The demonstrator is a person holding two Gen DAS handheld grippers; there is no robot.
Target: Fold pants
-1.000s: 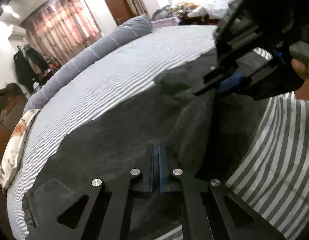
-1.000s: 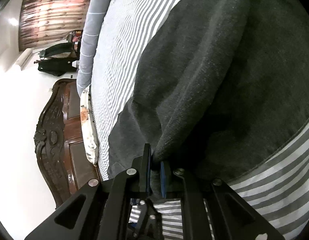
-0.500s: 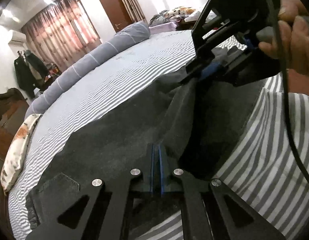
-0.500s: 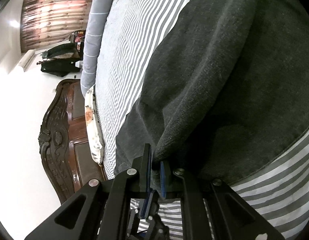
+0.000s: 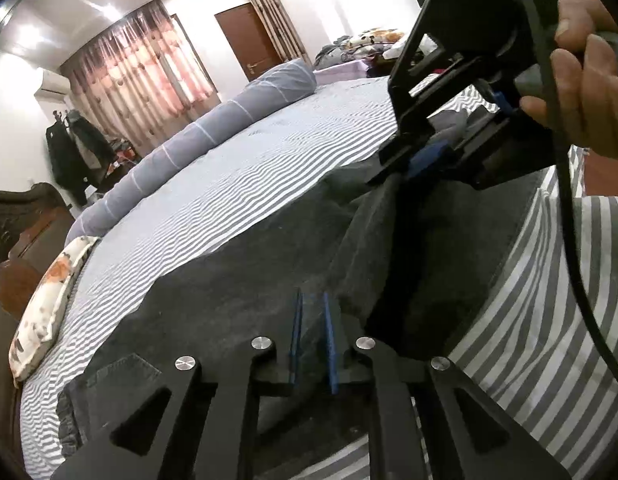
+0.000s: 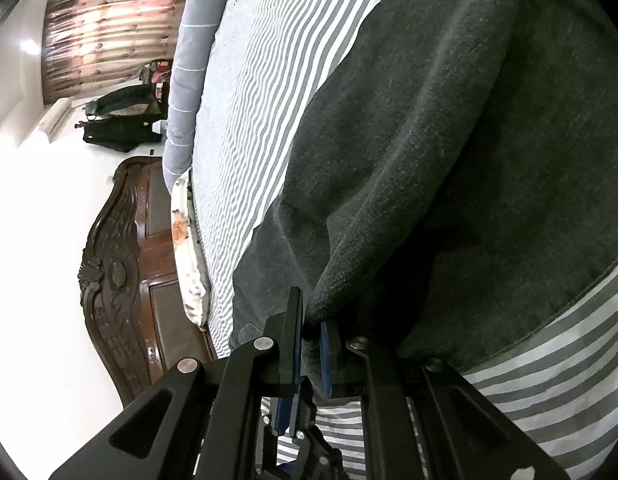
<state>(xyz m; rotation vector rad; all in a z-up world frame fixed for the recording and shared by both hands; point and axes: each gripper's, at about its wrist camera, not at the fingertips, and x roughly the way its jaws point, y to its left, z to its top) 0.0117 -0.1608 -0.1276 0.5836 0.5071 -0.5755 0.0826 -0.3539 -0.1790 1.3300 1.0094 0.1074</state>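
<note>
pants (image 5: 237, 292): dark grey, spread on the striped bed (image 5: 269, 168), one edge lifted into a fold
left gripper (image 5: 313, 336): jaws opening, narrow gap, over the fabric; no cloth visibly pinched
right gripper (image 6: 311, 332): clamped on the raised pants edge
hand (image 5: 589, 92): holds the right gripper

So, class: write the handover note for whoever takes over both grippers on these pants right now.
Left gripper: jaws opening, a small gap showing, dark fabric just ahead of them, nothing pinched.
Right gripper: jaws shut on a raised edge of the pants.
Pants: dark grey, spread on the striped bed sheet, one flap lifted.
Done: fold begun.
Left: lay the flap down, release, finish folding.
</note>
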